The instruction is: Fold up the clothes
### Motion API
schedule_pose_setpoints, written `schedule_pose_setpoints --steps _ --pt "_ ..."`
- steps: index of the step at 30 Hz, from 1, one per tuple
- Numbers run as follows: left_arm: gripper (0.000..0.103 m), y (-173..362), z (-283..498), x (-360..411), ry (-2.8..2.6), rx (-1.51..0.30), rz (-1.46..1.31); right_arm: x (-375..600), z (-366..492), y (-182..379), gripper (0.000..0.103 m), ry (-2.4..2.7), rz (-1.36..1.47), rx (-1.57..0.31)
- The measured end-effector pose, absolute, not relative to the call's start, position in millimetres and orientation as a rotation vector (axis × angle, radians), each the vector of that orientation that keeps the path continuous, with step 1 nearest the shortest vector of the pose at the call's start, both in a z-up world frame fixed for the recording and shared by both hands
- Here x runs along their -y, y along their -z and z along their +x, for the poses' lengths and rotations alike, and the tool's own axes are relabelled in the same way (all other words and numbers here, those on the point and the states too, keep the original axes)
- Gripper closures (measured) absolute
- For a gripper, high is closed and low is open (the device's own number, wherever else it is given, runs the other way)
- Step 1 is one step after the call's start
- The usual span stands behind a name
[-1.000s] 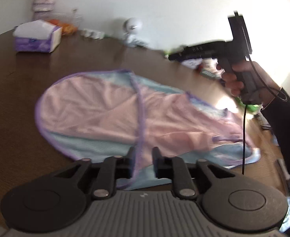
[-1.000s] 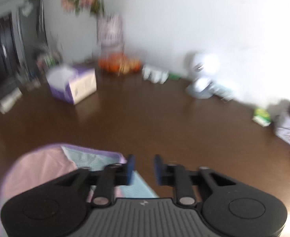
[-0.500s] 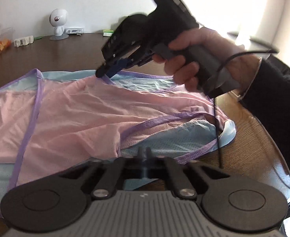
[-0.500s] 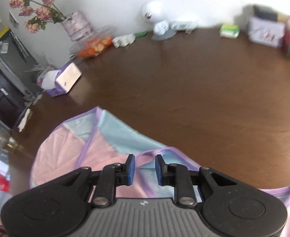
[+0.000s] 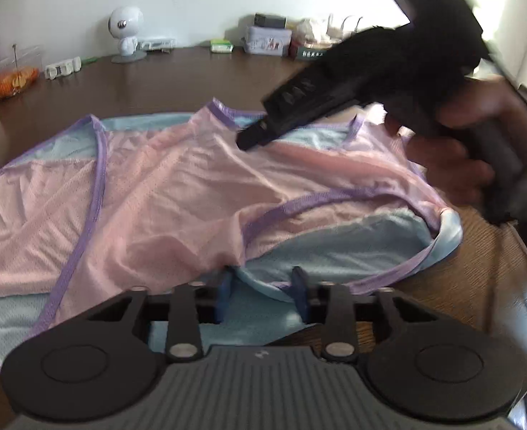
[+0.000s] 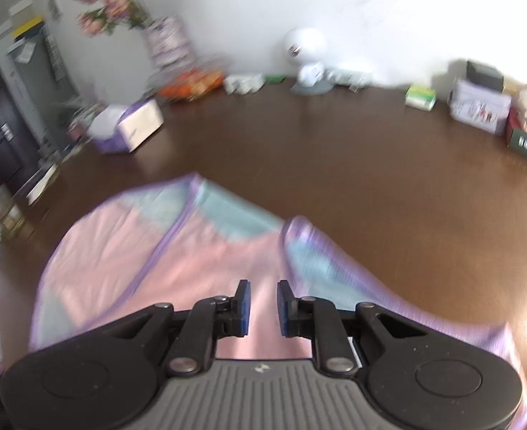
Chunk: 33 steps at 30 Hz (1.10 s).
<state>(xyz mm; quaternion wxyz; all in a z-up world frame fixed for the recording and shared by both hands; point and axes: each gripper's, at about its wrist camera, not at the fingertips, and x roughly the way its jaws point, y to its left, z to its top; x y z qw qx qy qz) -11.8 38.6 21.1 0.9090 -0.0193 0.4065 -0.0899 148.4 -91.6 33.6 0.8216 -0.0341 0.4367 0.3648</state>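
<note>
A pink and light-blue mesh vest with purple trim (image 5: 177, 197) lies spread on the dark wooden table (image 5: 177, 79). My left gripper (image 5: 261, 295) is open at the vest's near edge, with a fold of blue fabric between its fingers. My right gripper (image 6: 262, 306) is open just above the pink fabric (image 6: 191, 268). In the left wrist view the right gripper (image 5: 249, 139) shows as a black tool in a hand, its tip over the vest's far edge by the neckline.
Along the wall stand a white robot figure (image 5: 123, 36), a tin box (image 5: 267, 41), small packets and a tissue box (image 6: 131, 127). A vase of flowers (image 6: 163, 43) stands at the back left. The table's rounded edge (image 5: 507, 286) lies to the right.
My left gripper was shut half a second ago and has opened at the vest's near edge. My right gripper has moved lower and nearer over the vest and opened a little wider.
</note>
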Motion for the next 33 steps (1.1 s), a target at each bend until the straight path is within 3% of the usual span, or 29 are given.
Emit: schedule_pose_setpoints --steps 1,7,8,9,10,11,21,23,27,33 --pt "0.101 -20.9 -12.0 -43.6 0.217 -0.838 -0.082 93.0 138.4 -29.0 0.088 -0.786 -0.079 -0.95" --pt "0.1 -27.0 -28.7 -80.0 0.408 -0.761 -0.232 101.3 101.1 -12.4 0.09 -0.73 -0.028 -0.893" --pt "0.093 -23.5 -28.6 -81.5 0.383 -0.772 -0.208 102.3 100.0 -11.4 0.09 -0.72 -0.008 -0.887" --pt "0.072 -20.4 -28.3 -81.7 0.359 -0.787 -0.183 103.1 98.5 -10.3 0.091 -0.708 0.003 -0.877" --pt "0.06 -18.3 -27.6 -79.7 0.338 -0.809 -0.157 102.3 96.5 -9.8 0.091 -0.698 0.003 -0.865" --pt "0.054 -17.0 -27.2 -78.0 0.325 -0.826 -0.136 101.0 94.7 -9.0 0.091 -0.688 -0.006 -0.853" --pt "0.05 -22.7 -25.4 -53.6 0.29 -0.845 -0.029 103.2 68.3 -10.3 0.087 -0.69 0.002 -0.779" --pt "0.052 -17.5 -27.9 -46.2 0.301 -0.868 0.029 102.5 70.6 -5.3 0.094 -0.658 0.001 -0.792" --pt "0.051 -17.4 -37.7 -43.7 0.3 -0.877 0.119 106.3 64.9 -10.5 0.088 -0.666 0.009 -0.759" --pt "0.046 -36.6 -33.4 -39.0 0.245 -0.824 0.063 127.7 45.4 -33.0 0.088 -0.579 -0.037 -0.67"
